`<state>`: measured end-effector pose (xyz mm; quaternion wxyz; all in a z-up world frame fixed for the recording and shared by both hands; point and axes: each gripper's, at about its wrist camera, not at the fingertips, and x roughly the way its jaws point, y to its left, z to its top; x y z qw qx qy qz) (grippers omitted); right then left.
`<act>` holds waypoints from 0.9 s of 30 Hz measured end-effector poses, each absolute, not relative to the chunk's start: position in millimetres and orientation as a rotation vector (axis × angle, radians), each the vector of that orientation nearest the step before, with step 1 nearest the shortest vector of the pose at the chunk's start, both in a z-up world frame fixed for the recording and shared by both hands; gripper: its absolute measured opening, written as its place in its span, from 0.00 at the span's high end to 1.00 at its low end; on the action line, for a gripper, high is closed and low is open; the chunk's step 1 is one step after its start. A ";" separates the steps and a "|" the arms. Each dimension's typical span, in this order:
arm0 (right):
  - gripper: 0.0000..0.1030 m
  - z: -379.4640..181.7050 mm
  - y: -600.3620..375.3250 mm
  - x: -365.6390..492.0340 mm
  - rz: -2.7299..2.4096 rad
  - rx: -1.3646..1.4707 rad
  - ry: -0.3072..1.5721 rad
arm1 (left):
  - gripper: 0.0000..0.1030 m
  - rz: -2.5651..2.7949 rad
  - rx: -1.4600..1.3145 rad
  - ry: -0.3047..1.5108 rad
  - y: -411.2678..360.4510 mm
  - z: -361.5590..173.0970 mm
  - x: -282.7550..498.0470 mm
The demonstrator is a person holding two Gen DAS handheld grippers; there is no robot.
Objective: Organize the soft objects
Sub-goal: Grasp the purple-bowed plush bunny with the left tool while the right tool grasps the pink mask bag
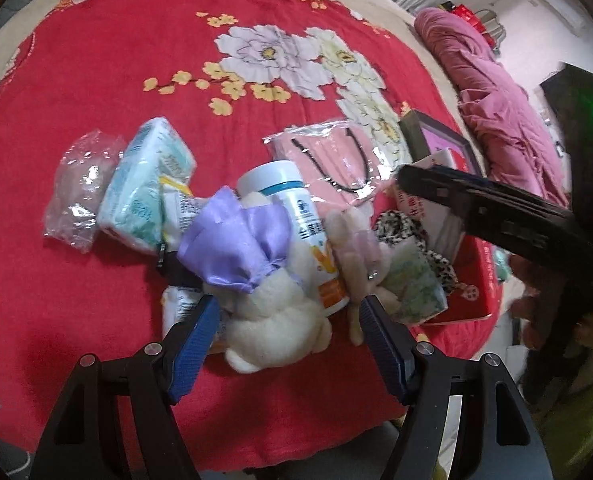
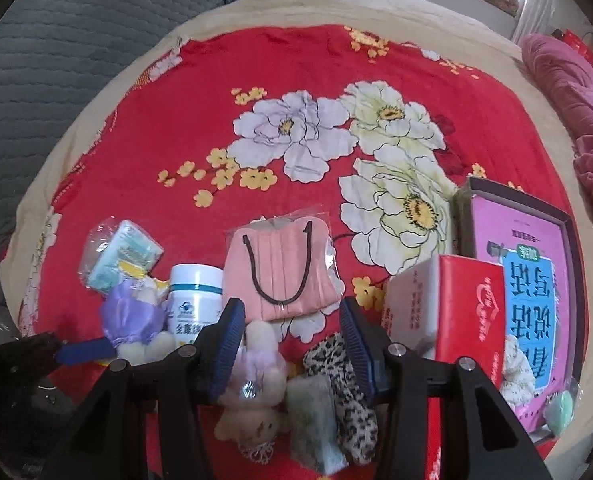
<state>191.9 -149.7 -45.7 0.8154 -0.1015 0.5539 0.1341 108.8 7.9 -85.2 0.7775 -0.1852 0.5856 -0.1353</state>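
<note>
Pile of mixed items on a bed covered by a red floral blanket [image 2: 184, 112], all bunched near the front edge.

Left hand-held gripper [image 1: 288, 316]: jaws apart, nothing pinched. The white plush toy [image 1: 272, 320] with a purple satin bow [image 1: 236, 248] lies between the blue pads; whether either pad touches it I cannot tell. Soft, light, stuffed body; it should squash under the pads and spring back. Best hold, as I judge it: across the round body below the bow. The satin looks slick and would likely slide out.

Right hand-held gripper [image 2: 292, 340]: jaws part open, empty, hanging over a small beige plush bear [image 2: 252, 396] in a lilac dress, a pale green tissue pack [image 2: 312, 420] and a leopard-print cloth [image 2: 352, 408], which lie close together. Bear: light, compressible, take it at the torso. Cloth: limp, will drape and drag its neighbours; pinch a bunched fold.

Hard or stiff things mixed in: a white bottle [image 2: 194, 300] lying against the bowed toy, a red box [image 2: 452, 312], a pink book in a dark tray [image 2: 524, 276]. The bottle could roll if the toy is pulled away.

Also present: a bagged pink face mask pack [image 2: 284, 272] with slippery film, and a wrapped tissue pack [image 1: 148, 192], soft but crinkly.
</note>
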 end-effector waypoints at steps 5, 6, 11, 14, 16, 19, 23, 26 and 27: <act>0.53 -67.7 -142.9 209.1 0.284 -0.238 1.225 | 0.36 -0.280 -0.395 1.277 6.4 -91.3 113.8; 0.53 -71.1 -142.2 212.3 0.282 -0.238 1.232 | 0.38 -0.277 -0.398 1.278 7.4 -92.3 114.5; 0.53 -80.3 -136.1 225.3 0.297 -0.176 1.258 | 0.44 -0.284 -0.375 1.287 6.6 -96.9 118.7; 0.53 -85.0 -127.5 234.0 0.306 -0.168 1.264 | 0.46 -0.293 -0.377 1.292 8.1 -100.3 120.0; 0.53 -89.8 -124.4 239.7 0.300 -0.172 1.271 | 0.47 -0.292 -0.389 1.297 9.8 -102.9 121.0; 0.53 -98.8 -126.7 247.2 0.274 -0.188 1.286 | 0.47 -0.301 -0.395 1.298 11.7 -103.7 120.7; 0.52 -111.5 -139.6 256.2 0.268 -0.136 1.327 | 0.47 -0.306 -0.392 1.310 11.6 -105.6 121.7; 0.45 -120.5 -144.1 257.7 0.261 -0.123 1.332 | 0.47 -0.308 -0.399 1.312 10.9 -107.9 122.9; 0.39 -123.7 -144.6 257.7 0.269 -0.111 1.332 | 0.47 -0.308 -0.403 1.315 11.1 -108.9 123.1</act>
